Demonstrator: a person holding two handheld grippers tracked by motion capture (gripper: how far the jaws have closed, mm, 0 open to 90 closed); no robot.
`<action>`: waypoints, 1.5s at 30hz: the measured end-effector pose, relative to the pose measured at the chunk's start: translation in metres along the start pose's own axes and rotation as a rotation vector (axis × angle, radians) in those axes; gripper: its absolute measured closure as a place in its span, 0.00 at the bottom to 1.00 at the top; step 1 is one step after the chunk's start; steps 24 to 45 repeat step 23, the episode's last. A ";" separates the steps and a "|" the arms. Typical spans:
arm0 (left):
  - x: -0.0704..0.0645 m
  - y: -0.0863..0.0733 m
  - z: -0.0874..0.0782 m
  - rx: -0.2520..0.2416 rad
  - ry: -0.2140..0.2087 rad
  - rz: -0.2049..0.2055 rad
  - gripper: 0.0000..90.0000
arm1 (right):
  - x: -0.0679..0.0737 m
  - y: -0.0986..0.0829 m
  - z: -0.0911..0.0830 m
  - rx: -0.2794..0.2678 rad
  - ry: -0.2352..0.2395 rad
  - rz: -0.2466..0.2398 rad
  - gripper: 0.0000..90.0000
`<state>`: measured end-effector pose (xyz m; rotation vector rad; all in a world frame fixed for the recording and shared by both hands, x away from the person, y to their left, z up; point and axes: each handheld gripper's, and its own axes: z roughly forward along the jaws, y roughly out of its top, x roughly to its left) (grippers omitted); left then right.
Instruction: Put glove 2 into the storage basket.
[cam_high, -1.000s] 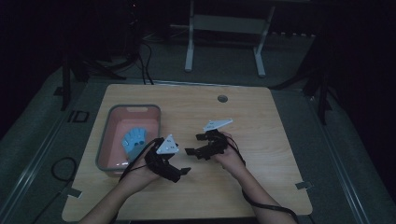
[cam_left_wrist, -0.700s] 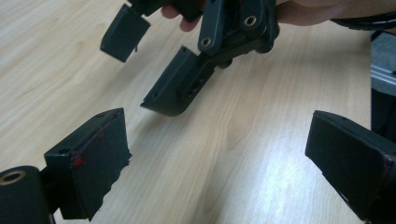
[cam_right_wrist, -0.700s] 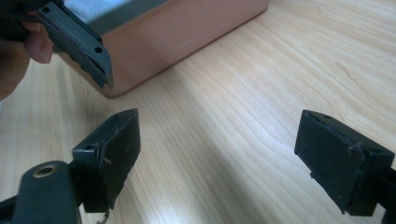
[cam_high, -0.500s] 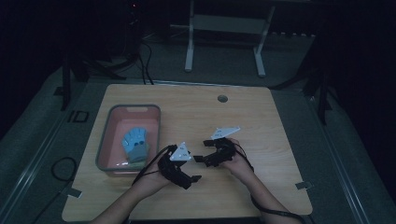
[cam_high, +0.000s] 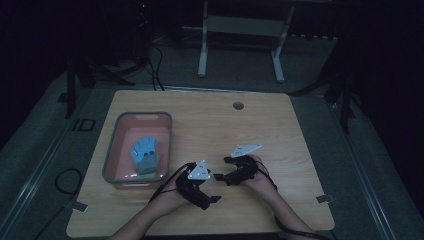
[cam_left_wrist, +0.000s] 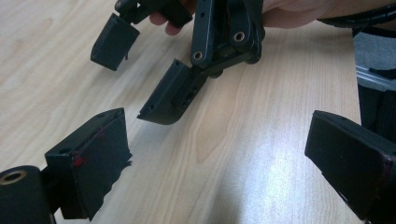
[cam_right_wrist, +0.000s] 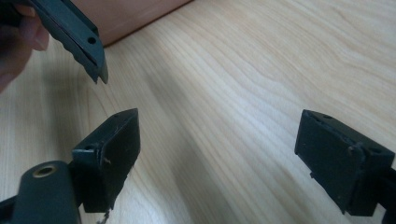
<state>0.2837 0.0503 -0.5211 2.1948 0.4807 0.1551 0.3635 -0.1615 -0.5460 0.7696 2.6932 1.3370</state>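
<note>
Both grippers hover close together over the front middle of the wooden table (cam_high: 215, 120). My left gripper (cam_high: 207, 192) stands open; its black fingers (cam_left_wrist: 93, 163) are spread wide above bare wood, with nothing between them (cam_left_wrist: 219, 163). My right gripper (cam_high: 222, 172) is just to its right and faces it, also open and empty (cam_right_wrist: 226, 158). The right gripper's fingers (cam_left_wrist: 170, 95) show ahead in the left gripper view. One finger of the left gripper (cam_right_wrist: 77, 35) shows at the top left of the right gripper view.
A pink tray (cam_high: 112, 150) stands at the table's left and holds a blue glove-like item (cam_high: 145, 152). Its wall (cam_right_wrist: 135, 11) shows near the right gripper. A round hole (cam_high: 238, 105) sits near the far edge. A metal stand (cam_high: 240, 25) is beyond the table.
Both hands have drawn back toward the near edge and a little to the right. The grippers stay open and close to each other.
</note>
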 end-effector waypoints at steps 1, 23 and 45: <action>-0.001 -0.001 0.002 0.007 -0.004 -0.001 0.07 | 0.000 -0.002 0.000 0.001 -0.001 0.000 0.16; -0.006 -0.016 0.020 0.026 -0.058 0.035 0.07 | 0.001 -0.014 -0.004 -0.012 -0.037 -0.013 0.16; -0.006 -0.016 0.020 0.026 -0.058 0.035 0.07 | 0.001 -0.014 -0.004 -0.012 -0.037 -0.013 0.16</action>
